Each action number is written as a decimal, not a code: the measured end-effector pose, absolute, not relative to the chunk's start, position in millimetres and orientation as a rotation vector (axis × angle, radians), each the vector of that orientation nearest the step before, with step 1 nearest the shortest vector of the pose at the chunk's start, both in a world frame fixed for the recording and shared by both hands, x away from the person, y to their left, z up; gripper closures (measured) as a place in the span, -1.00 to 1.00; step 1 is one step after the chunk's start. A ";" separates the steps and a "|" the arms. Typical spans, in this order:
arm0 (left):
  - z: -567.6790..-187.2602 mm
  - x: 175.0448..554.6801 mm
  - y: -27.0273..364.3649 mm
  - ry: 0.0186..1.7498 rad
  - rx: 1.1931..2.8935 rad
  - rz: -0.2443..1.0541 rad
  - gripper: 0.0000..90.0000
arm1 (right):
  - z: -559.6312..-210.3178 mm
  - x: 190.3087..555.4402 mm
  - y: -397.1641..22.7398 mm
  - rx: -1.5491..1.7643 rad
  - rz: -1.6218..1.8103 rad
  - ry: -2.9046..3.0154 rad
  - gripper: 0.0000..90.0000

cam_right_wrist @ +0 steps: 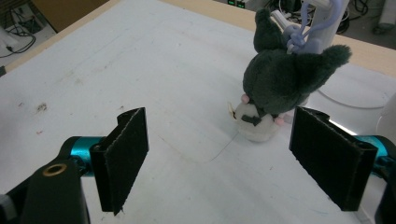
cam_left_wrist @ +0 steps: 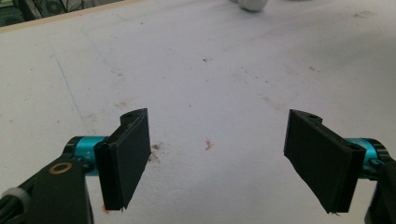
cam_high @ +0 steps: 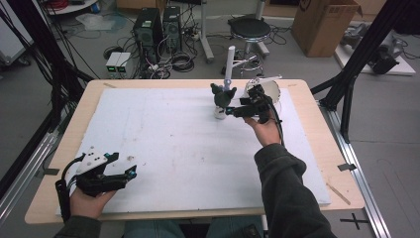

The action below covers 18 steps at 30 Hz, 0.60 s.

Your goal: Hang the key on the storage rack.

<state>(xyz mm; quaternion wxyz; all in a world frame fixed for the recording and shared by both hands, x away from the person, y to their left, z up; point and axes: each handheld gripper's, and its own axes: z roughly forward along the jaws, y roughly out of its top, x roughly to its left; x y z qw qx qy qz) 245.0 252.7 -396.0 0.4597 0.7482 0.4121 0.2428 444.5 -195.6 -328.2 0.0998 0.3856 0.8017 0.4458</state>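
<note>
High view: plush toy [cam_high: 221, 96] hangs upside down from a white stand [cam_high: 229, 67] at the far side of the tabletop [cam_high: 163, 134]; hanging looks done. Right gripper [cam_high: 236, 111] just beside the plush toy, jaws wide, nothing between them. Left gripper [cam_high: 130, 172] well apart, near edge.

Left gripper view: jaws wide over bare tabletop.

Right gripper view: plush toy [cam_right_wrist: 280, 84] beyond the spread jaws, untouched. Withdrawal likely remains.

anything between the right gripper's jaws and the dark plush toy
Nothing. In the right gripper view, bare white table cover runs from the open right gripper to the dark plush toy, which hangs by a loop from the stand.
</note>
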 end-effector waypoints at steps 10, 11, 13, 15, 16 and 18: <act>-395.0 243.9 254.4 1.024 1.833 0.595 -0.48 | -327.5 434.6 -194.8 1.115 1.356 2.359 -0.64; -395.0 243.7 254.5 1.023 1.833 0.596 -0.49 | -327.7 433.9 -194.4 1.117 1.349 2.367 -0.65; -394.8 243.1 254.7 1.023 1.832 0.598 -0.49 | -328.6 431.9 -194.3 1.109 1.359 2.364 -0.65; -394.8 243.0 255.1 1.020 1.830 0.598 -0.49 | -329.8 430.2 -194.2 1.110 1.362 2.362 -0.66; -394.7 242.8 255.6 1.025 1.831 0.595 -0.49 | -330.4 430.1 -194.0 1.110 1.353 2.373 -0.68; -394.7 242.9 256.1 1.023 1.830 0.593 -0.49 | -330.8 428.8 -193.1 1.108 1.346 2.381 -0.69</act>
